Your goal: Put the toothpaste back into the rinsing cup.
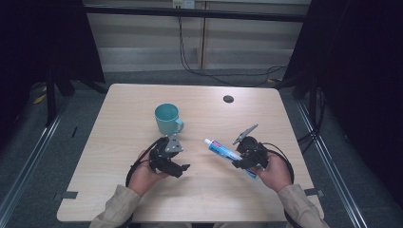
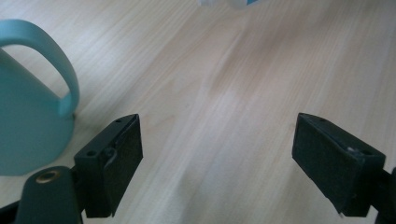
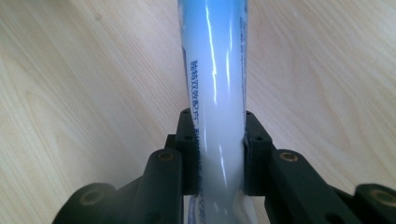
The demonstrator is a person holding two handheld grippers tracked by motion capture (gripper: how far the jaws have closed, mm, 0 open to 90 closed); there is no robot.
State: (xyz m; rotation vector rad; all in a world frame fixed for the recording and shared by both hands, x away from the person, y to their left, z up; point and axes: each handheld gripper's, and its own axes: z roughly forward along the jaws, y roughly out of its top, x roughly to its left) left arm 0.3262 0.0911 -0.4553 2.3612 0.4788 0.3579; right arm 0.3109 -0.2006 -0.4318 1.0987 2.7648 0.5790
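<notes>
A pale wooden desk [image 1: 142, 190] with rounded corners carries everything, standing on a grey floor [image 1: 28, 156] between dark side curtains. Near the desk's far edge sits a small round dark grommet hole [image 1: 228, 99].

Left of the desk's middle stands a teal ceramic mug [image 1: 167, 118], upright, its handle turned toward the right and slightly toward the person. In the left gripper view the mug stands at the left edge, just beside the left jaw but apart from it.

The white-and-blue plastic toothpaste tube [image 1: 227, 152] lies slanted right of the middle, its white cap pointing toward the mug and its tail end toward the person's right hand [image 1: 275, 175].

The black left tongs [image 1: 179, 168], held in the left hand [image 1: 142, 176], sit just in front of the mug; their jaws are spread wide with only bare wood between them.

The black right tongs [image 1: 242, 162] are pinching the toothpaste tube near its tail end; the right gripper view shows both pads pressed against the tube's sides, squeezing it in slightly.
</notes>
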